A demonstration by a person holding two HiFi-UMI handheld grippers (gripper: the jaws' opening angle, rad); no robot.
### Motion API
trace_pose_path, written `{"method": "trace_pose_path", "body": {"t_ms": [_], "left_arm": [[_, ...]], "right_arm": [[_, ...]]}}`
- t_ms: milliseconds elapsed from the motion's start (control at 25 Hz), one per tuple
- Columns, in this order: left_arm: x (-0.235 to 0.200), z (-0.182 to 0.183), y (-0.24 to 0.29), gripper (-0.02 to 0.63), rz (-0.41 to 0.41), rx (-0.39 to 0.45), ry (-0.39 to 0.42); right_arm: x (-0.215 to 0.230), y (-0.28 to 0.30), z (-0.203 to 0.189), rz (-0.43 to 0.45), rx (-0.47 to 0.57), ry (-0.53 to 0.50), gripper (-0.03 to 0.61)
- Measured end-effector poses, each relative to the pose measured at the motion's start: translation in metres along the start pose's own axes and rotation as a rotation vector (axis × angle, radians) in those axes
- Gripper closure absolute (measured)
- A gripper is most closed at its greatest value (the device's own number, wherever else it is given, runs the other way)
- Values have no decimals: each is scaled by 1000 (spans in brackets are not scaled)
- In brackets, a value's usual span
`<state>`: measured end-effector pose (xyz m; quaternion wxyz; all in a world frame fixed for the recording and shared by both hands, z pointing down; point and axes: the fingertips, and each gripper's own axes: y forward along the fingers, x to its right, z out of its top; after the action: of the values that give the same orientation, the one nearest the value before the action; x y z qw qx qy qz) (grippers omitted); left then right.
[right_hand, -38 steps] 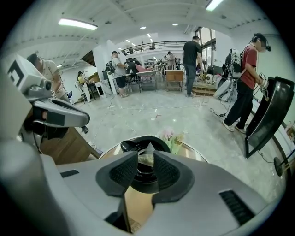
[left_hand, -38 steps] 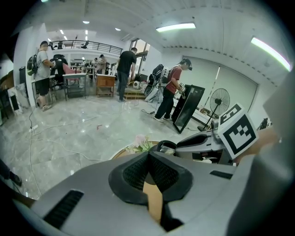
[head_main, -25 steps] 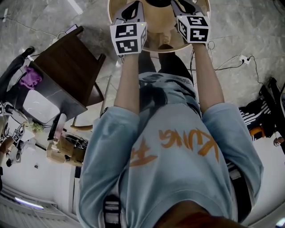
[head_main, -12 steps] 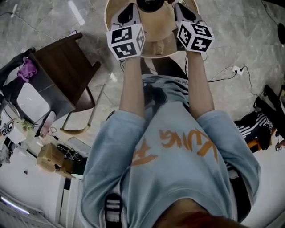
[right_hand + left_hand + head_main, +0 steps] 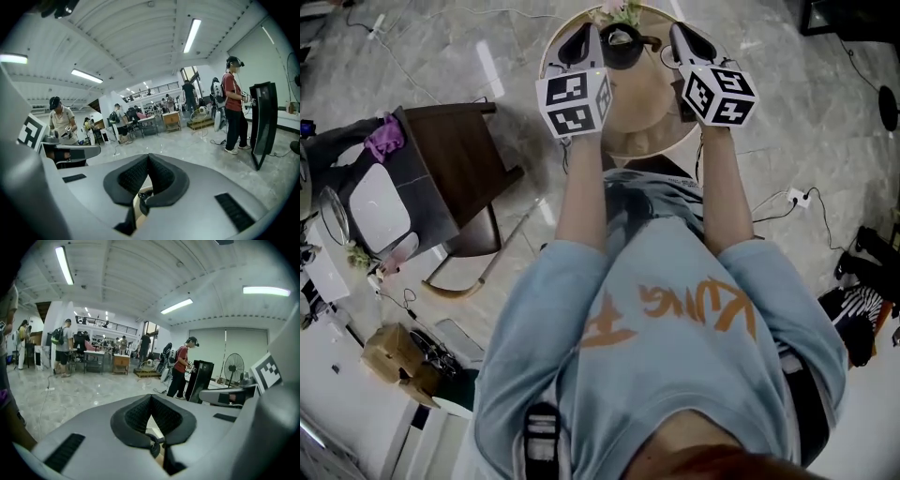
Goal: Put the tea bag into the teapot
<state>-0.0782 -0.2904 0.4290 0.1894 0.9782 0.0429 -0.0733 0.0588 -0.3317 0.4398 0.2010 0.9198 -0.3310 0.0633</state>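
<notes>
In the head view a dark teapot (image 5: 622, 47) stands at the far side of a small round wooden table (image 5: 642, 131). My left gripper (image 5: 579, 39) is held just left of the teapot and my right gripper (image 5: 685, 39) just right of it, both above the tabletop. In the left gripper view the pads (image 5: 140, 416) meet at their tips with nothing between them. The right gripper's pads (image 5: 161, 176) are likewise pressed together and empty. I cannot make out a tea bag in any view.
A small bunch of flowers (image 5: 619, 11) sits behind the teapot. A dark wooden chair (image 5: 455, 173) stands on the marble floor to the left, with a purple cloth (image 5: 384, 138) beside it. Cables (image 5: 797, 199) trail on the right. People stand in the hall (image 5: 233, 103).
The head view has shifted so the table sits lower in the picture and the teapot and flowers have come into sight. Both grippers have stayed side by side over the table.
</notes>
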Motion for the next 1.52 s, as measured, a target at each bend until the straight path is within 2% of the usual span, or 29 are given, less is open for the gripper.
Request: {"method": "trace_pose_path", "body": {"t_ms": [240, 640, 1040, 1520], "left_arm": [[17, 60, -16, 591, 2, 110, 46], [30, 134, -35, 591, -22, 259, 93], [15, 149, -47, 591, -14, 283, 114], [17, 127, -40, 591, -24, 233, 115]], "right_arm": [[-6, -19, 69, 39, 131, -43, 566], [-30, -35, 141, 64, 232, -179, 566], [-46, -38, 156, 51, 281, -204, 566], [-45, -40, 147, 38, 279, -195, 566]]}}
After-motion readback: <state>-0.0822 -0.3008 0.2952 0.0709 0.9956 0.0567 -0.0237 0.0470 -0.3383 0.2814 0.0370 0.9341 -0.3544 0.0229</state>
